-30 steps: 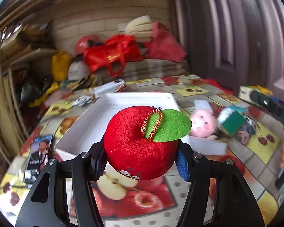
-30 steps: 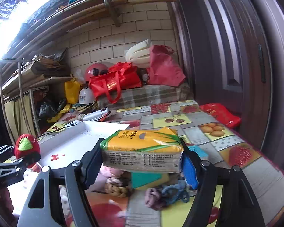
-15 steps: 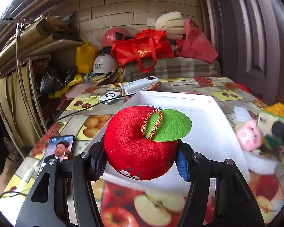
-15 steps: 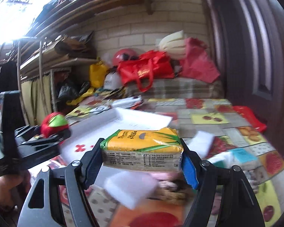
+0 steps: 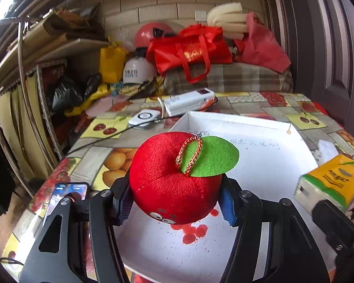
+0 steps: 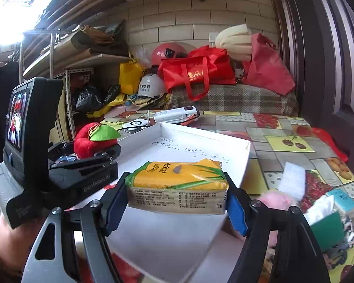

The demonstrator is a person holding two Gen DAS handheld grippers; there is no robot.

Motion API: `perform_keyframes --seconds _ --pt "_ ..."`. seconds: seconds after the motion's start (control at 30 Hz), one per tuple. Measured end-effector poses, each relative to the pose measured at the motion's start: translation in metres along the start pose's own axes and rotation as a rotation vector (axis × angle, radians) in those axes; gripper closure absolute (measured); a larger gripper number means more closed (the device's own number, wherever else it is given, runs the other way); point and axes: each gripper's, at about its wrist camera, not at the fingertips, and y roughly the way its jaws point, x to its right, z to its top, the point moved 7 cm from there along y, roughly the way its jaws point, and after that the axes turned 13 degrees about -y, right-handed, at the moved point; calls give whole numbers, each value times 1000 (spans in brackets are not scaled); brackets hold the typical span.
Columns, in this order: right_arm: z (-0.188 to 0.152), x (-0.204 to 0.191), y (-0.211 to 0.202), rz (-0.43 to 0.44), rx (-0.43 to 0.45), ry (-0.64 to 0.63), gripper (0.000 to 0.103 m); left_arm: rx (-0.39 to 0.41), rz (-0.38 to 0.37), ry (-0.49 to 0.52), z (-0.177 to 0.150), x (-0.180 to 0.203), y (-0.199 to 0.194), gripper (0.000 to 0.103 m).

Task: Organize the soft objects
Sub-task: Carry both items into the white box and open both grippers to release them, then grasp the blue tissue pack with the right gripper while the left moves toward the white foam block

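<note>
Left wrist view: the left tool (image 5: 175, 200) pinches a red plush apple (image 5: 174, 179) above the near end of a white tray (image 5: 266, 162); the apple hides the tray floor behind it. The tissue pack (image 5: 330, 184) is cut off at the right edge.

Right wrist view: the right tool (image 6: 177, 206) clamps the tissue pack (image 6: 177, 184) over the tray (image 6: 200, 146). Pink and teal soft things on the bench (image 6: 283, 155) are blurred.

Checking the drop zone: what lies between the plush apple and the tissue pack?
In the left wrist view, only bare floor of the white tray separates the plush apple from the tissue pack; the right wrist view agrees.
</note>
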Motion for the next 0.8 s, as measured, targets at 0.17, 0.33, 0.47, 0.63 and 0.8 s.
perform_keyframes --seconds 0.17,0.33,0.47,0.63,0.8 --pt "4 -2 13 -17 -18 8 28 -63 32 -7 -3 -2 14 36" --pt "4 -3 10 -22 -15 3 16 -2 71 -46 1 -11 4 0" --pt "5 -1 10 -25 -16 13 10 47 86 -76 5 -18 -4 0" --pt "7 0 6 -32 4 10 9 69 88 -104 8 -24 -8 0" --pt "8 6 2 -38 35 37 9 102 69 -123 10 -27 -15 0"
